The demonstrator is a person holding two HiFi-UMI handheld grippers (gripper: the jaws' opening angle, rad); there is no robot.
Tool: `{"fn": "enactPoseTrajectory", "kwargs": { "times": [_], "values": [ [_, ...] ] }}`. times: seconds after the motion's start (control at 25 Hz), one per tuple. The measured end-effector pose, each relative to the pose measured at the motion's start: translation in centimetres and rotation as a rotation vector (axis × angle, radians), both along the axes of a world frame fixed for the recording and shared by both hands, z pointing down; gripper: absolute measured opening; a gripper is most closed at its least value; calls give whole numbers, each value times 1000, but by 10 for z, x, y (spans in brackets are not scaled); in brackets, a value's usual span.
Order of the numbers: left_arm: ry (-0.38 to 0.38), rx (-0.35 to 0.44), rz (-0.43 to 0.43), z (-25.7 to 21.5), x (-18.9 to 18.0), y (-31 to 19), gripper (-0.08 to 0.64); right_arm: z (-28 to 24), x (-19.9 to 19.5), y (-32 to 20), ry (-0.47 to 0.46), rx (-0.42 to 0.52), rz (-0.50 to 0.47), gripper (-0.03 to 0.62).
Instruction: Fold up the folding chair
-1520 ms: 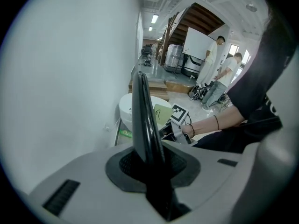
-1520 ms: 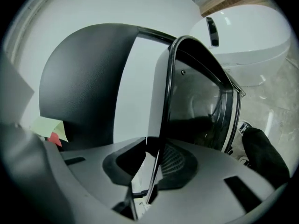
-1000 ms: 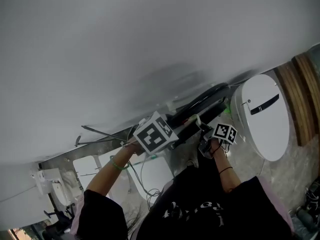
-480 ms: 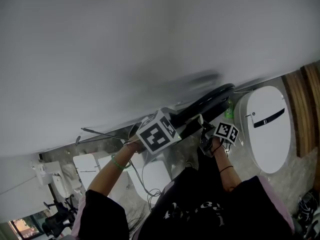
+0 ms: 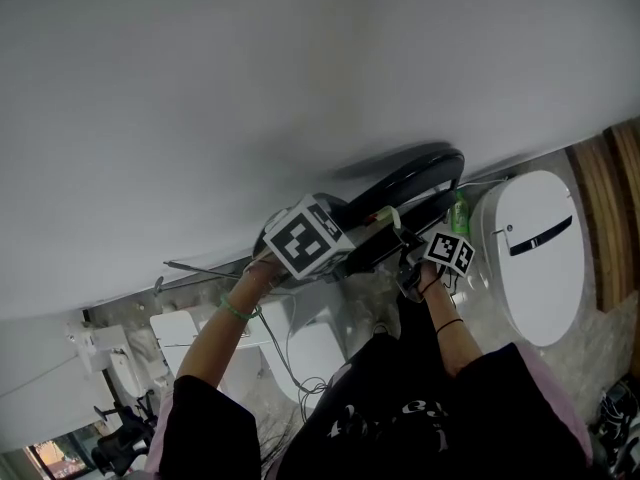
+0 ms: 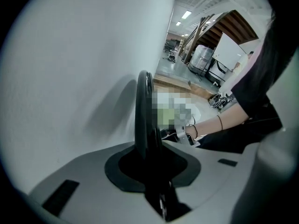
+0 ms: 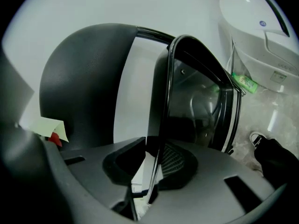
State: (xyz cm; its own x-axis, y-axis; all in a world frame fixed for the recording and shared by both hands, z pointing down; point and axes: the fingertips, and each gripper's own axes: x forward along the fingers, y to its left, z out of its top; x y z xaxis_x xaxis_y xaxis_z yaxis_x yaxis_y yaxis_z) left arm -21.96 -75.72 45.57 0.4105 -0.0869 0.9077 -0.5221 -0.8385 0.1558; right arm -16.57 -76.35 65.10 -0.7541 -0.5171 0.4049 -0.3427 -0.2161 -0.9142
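The black folding chair (image 5: 412, 171) is folded flat and held close to the white wall (image 5: 250, 88). My left gripper (image 5: 340, 236) is shut on the chair's thin black edge (image 6: 144, 120), which runs up out of the jaws (image 6: 152, 171). My right gripper (image 5: 408, 256) is shut on the chair's frame, and a slim frame bar (image 7: 161, 106) passes between its jaws (image 7: 152, 171). The rounded black back panel (image 7: 88, 83) fills the left of the right gripper view. A pale tag (image 7: 52, 127) hangs on the back panel's lower left.
A big white oval appliance (image 5: 535, 253) stands right of the chair, with a green bottle (image 5: 458, 213) beside it. Wooden panelling (image 5: 610, 208) runs along the far right. Cables (image 5: 300, 368) and white boxes (image 5: 180, 333) lie on the floor below. A shoe (image 7: 258, 138) shows near the appliance.
Both grippers and the chair have moved up in the head view, closer to the wall. More of the chair's curved top now shows against the wall. The grips look unchanged.
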Motion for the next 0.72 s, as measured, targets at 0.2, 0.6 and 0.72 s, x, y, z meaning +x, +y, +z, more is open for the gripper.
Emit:
{"fn": "enactPoseTrajectory", "kwargs": {
  "times": [0.2,0.6,0.72],
  "values": [
    [17,10,-52,1,-8,-14,78,2,-7,-8,15,12,-10,74],
    [11,74,-124,-1,-12,-21,129,-1,-5,-7,31,38,-43,84],
    [31,77,-203,-1,-20,-24,190,-6,0,4,27,41,-74,124]
  ]
}}
